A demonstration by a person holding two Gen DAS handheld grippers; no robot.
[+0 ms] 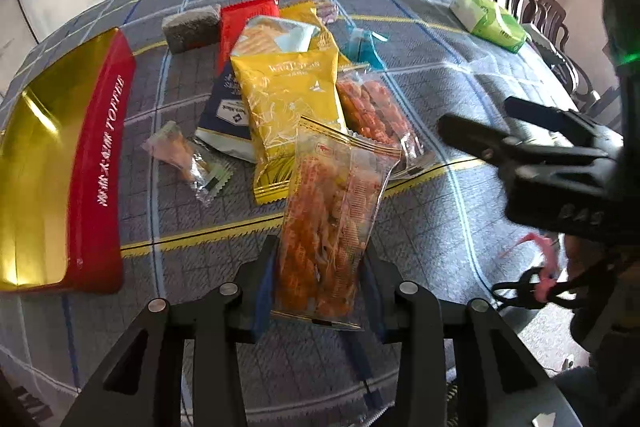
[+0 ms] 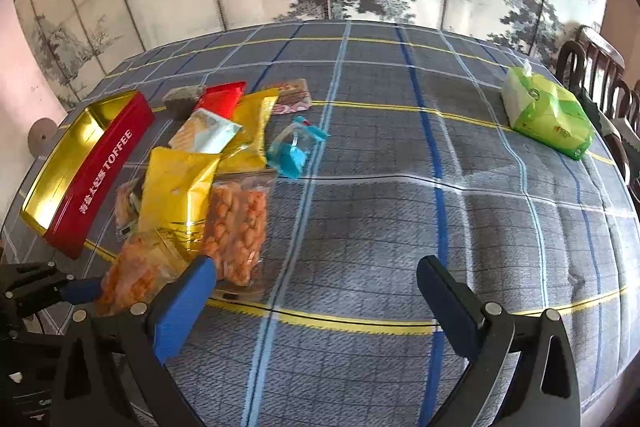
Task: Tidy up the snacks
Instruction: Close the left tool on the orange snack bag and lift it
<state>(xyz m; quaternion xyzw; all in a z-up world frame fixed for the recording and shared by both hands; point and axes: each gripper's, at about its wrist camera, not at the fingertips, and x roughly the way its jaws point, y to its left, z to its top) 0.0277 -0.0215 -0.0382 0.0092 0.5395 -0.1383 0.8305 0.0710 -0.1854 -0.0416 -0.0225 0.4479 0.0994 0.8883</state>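
Note:
My left gripper point(image 1: 320, 245) is shut on a clear packet of orange snack sticks point(image 1: 328, 219), whose top end leans over a yellow bag point(image 1: 288, 95). In the right wrist view the same packet point(image 2: 136, 275) sits at the lower left between the left gripper's blue pads point(image 2: 82, 291). My right gripper point(image 2: 316, 267) stands open over bare tablecloth with nothing between its fingers; it also shows at the right edge of the left wrist view, where the right gripper point(image 1: 476, 139) is dark. A red toffee tin point(image 1: 104, 147) point(image 2: 108, 163) with a gold inside lies open at the left.
A pile holds a second orange snack packet point(image 1: 372, 107) point(image 2: 236, 227), a blue-white bag point(image 1: 224, 115), a red packet point(image 1: 244, 23), a grey block point(image 1: 190, 29), a small packet point(image 1: 184, 155) and a teal wrapper point(image 2: 292, 151). A green tissue pack point(image 2: 548, 115) lies far right, near chairs point(image 2: 592, 67).

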